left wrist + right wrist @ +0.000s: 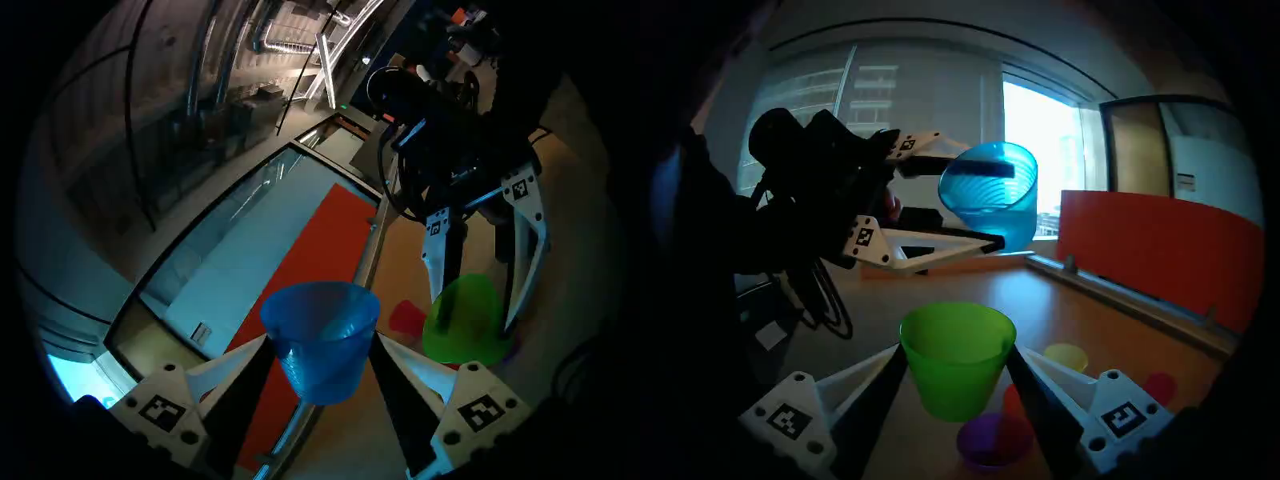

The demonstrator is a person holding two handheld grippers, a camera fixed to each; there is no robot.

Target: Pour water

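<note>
Blue plastic fills your left jaws: both fingers of the left gripper (320, 346) press on the blue cup (320, 340). In the right gripper view it hangs tipped on its side, mouth turned toward that camera, higher than the green cup (958, 368) and apart from it. You can see its ribbed inside, but you cannot tell whether it holds water.

Your right gripper (958, 352) clasps the green cup upright, jaws closed on its sides. From that view its inside is hidden.

Just nearer you than the green cup, a purple cup (992, 440) sits on the table (1088, 312), dark inside. A yellow cup (1065, 356) and a pink cup (1160, 388) stand off to the right. An orange-red partition (1160, 248) with a rail at its foot closes the table's far edge, and bare table lies between it and the cups.
</note>
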